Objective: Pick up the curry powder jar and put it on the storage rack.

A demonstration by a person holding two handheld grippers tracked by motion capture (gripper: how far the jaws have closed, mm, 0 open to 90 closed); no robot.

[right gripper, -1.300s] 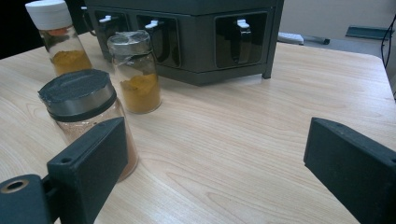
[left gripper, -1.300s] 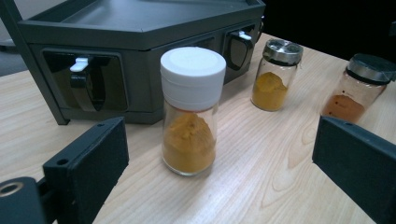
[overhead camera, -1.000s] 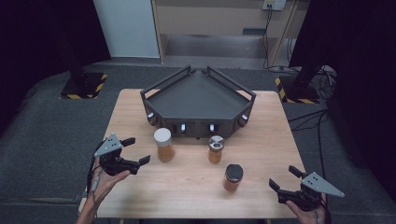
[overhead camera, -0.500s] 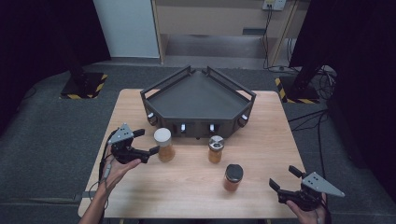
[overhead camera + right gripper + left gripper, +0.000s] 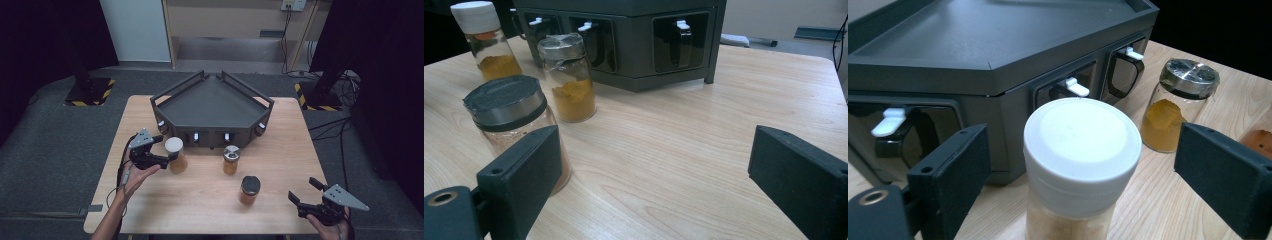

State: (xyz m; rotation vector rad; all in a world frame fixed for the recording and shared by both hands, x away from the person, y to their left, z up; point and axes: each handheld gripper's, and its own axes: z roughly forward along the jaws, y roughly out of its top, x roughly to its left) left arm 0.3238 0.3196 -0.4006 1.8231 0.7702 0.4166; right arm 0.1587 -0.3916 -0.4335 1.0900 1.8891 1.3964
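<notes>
- Pale wood makes up the table (image 5: 280,150), and a dark grey angular rack (image 5: 212,102) sits at its far middle; everything else is placed from that rack.
- Three spice jars stand upright just in front of the rack, apart from one another, probably laid out for easy reach.
- The white-lidded jar (image 5: 175,154) stands in front of the rack's left face, the silver-lidded jar (image 5: 231,159) in front of its middle, and the black-lidded jar (image 5: 249,189) farthest out.
- The left gripper (image 5: 161,150), jaws spread wide, brackets the white-lidded jar without touching, seemingly lined up for a grasp.
- The right gripper (image 5: 306,191) waits well in front of the rack, jaws spread and holding nothing, the black-lidded jar just beside one jaw.
</notes>
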